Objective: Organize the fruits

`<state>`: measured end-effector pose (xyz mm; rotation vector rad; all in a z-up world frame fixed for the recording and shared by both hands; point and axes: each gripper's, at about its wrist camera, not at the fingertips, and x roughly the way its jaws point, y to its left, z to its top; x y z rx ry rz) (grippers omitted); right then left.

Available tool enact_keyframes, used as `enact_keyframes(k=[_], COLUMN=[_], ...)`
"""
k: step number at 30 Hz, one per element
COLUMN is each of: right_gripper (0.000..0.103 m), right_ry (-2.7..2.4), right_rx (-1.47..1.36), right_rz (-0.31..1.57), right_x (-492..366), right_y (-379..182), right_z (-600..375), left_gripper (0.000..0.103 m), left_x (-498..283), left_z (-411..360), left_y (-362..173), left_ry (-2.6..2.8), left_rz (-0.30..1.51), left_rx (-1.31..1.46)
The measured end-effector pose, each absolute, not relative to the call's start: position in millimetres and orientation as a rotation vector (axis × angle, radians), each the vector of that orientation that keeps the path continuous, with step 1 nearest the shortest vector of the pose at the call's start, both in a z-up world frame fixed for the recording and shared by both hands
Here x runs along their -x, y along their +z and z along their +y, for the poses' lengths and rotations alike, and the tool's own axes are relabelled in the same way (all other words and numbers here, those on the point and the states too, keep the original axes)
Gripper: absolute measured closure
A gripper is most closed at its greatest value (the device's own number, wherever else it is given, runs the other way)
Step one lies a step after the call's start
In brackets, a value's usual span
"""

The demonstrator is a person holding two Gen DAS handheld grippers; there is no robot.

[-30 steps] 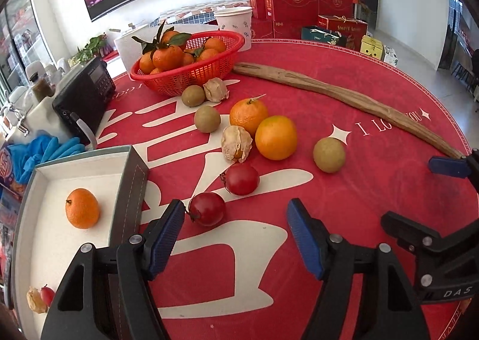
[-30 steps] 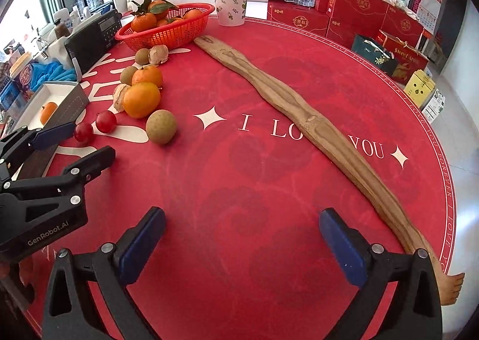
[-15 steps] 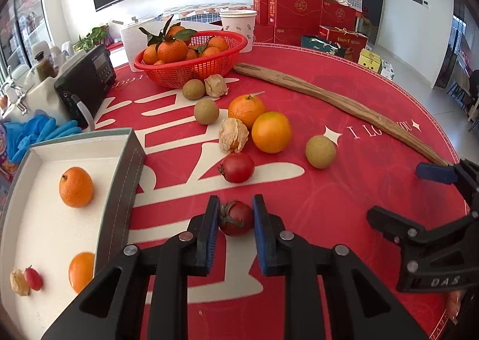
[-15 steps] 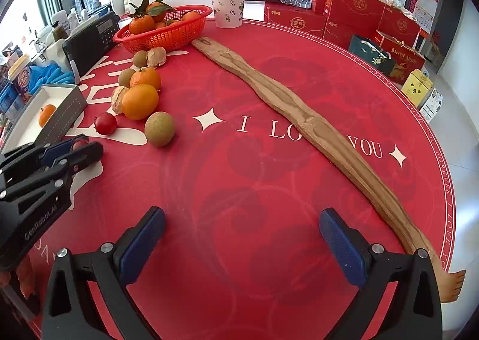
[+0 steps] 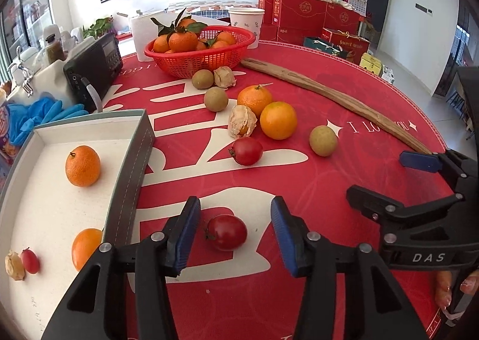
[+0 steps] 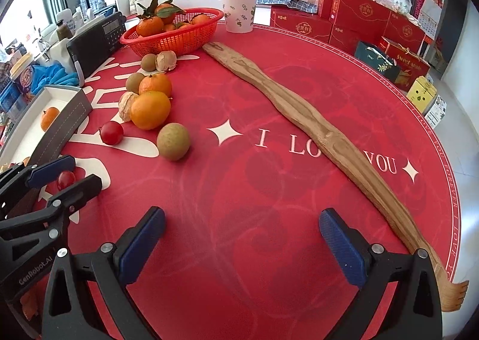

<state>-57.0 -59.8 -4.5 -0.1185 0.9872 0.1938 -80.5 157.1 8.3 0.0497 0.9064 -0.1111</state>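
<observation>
A red cherry tomato (image 5: 226,232) lies on the red tablecloth between the blue pads of my left gripper (image 5: 234,205). The jaws are opening and the pads stand clear of it on both sides. The same tomato (image 6: 66,178) shows in the right wrist view inside the left gripper (image 6: 76,173). To the left, a white tray (image 5: 131,160) holds two oranges, a small tomato and a husk fruit. Loose on the cloth ahead are another tomato (image 5: 246,150), an orange (image 5: 278,119) and a brown fruit (image 5: 323,140). My right gripper (image 6: 242,220) is open over bare cloth.
A red basket (image 5: 209,61) of mandarins stands at the back, with brown fruits and husk fruits in front of it. A long wooden back scratcher (image 6: 314,121) crosses the table. A black radio (image 5: 95,61), blue gloves (image 5: 45,115) and a paper cup (image 6: 238,12) sit along the far edge.
The left gripper went from open to shut on the cherry tomato, then opened again, leaving the tomato on the cloth between its jaws. The right gripper has not moved.
</observation>
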Motion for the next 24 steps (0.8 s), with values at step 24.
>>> enact_keyframes(k=[24], right_gripper=[0.017], right_ry=[0.262], right_rx=[0.159], right_rz=[0.944], right_x=[19.9], right_y=[-4.3], right_z=[-12.5], left_gripper=[0.035], left_x=[87.0], left_z=[152.3], left_y=[6.8], left_ry=[-0.112], left_rz=[0.92], left_rx=[-0.052])
